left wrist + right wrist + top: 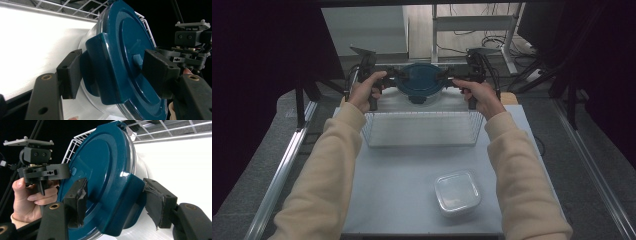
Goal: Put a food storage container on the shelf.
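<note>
Level, lid up, round container [420, 82] held between left gripper [393, 76] and right gripper [448, 76].

The right tongs [115, 202] sit closed on a side latch tab of a dark blue lid [100, 170], one jaw against the lid's top face and the other (its black padding frayed) behind the tab. The lid caps a clear container [140, 167], tipped on its side before a white wire basket [75, 145] and a bright white tabletop [180, 162]. At the far edge, a hand [30, 197] holds the left tongs [63, 173] against the lid.
</note>
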